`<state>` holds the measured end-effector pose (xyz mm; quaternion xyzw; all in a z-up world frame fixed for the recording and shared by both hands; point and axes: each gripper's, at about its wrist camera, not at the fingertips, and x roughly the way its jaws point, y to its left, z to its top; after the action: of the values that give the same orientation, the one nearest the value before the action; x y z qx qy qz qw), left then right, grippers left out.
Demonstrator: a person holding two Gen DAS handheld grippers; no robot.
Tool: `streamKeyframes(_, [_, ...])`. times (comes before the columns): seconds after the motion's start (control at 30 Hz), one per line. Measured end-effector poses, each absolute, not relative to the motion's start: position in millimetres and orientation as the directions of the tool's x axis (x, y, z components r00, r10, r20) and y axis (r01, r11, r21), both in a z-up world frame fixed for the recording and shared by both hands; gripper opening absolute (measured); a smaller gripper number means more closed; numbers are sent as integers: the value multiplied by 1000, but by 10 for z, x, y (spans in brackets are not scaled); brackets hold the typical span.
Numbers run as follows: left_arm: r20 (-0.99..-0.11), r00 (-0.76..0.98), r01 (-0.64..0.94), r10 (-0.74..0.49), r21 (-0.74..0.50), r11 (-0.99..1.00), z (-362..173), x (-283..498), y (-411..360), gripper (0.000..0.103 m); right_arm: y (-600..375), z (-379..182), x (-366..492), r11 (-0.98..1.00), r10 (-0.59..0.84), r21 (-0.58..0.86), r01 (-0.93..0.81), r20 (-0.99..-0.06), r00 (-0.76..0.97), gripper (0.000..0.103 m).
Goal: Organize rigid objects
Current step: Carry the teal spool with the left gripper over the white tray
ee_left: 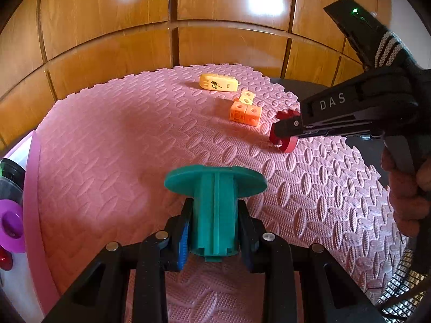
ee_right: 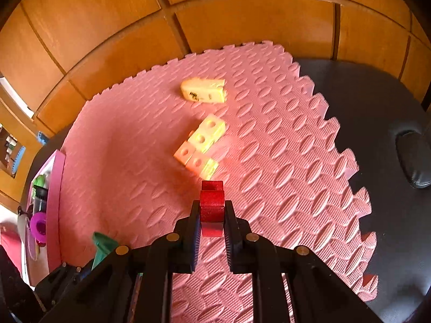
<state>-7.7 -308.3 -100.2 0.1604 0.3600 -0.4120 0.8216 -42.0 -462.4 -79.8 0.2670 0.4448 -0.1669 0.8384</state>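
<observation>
My left gripper (ee_left: pixel 214 212) is shut on a teal plastic piece (ee_left: pixel 215 202) with a round flange at its far end, held just above the pink foam mat (ee_left: pixel 121 148). My right gripper (ee_right: pixel 212 212) is shut on a small red piece (ee_right: pixel 212 206) that rests low on the mat (ee_right: pixel 282 161). From the left wrist view that gripper (ee_left: pixel 282 136) comes in from the right, with the red piece (ee_left: pixel 287 145) showing a hole below its fingers. Beyond it lie joined orange and yellow cubes (ee_right: pixel 200 145) and a yellow cheese-shaped wedge (ee_right: pixel 203 90).
A pink-rimmed white tray (ee_left: pixel 31 188) at the left edge holds a purple ring piece (ee_left: pixel 10 223) and dark items. A wooden panelled wall (ee_left: pixel 215 13) stands behind the mat. Dark tabletop (ee_right: pixel 377 121) lies to the right of the mat. A hand (ee_left: pixel 406 196) holds the right gripper's handle.
</observation>
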Motion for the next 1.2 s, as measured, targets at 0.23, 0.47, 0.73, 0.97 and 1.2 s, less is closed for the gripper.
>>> streamKeyframes(0.23, [-730,398,792,-556,-31,609,-998,-65,-3082,30,-4661,-826,-447,775,-7,351,525,-827,563,14])
streamKeyframes(0.47, [-727,425,790,-540,6,613,-1008,-92,-3116,30,-4628,-818,-400,792,-41,324,518,-817,575,14])
streamKeyframes(0.73, [-726,413,787,-549,-19,617,-994,-78,-3089,30,-4573,-792,-390,815,-130,225,534,-827,547,14])
streamKeyframes(0.97, [-713,437,758,-548,-36,651,-806,-144,-2909,30,-4556,-816,-344,833,-152,190,520,-825,544,14])
streamKeyframes(1.2, [-667,485,738,-565,-35,674,-470,-276,-2704,30,-4570,-872,-311,830,-144,195,522,-830,539,14])
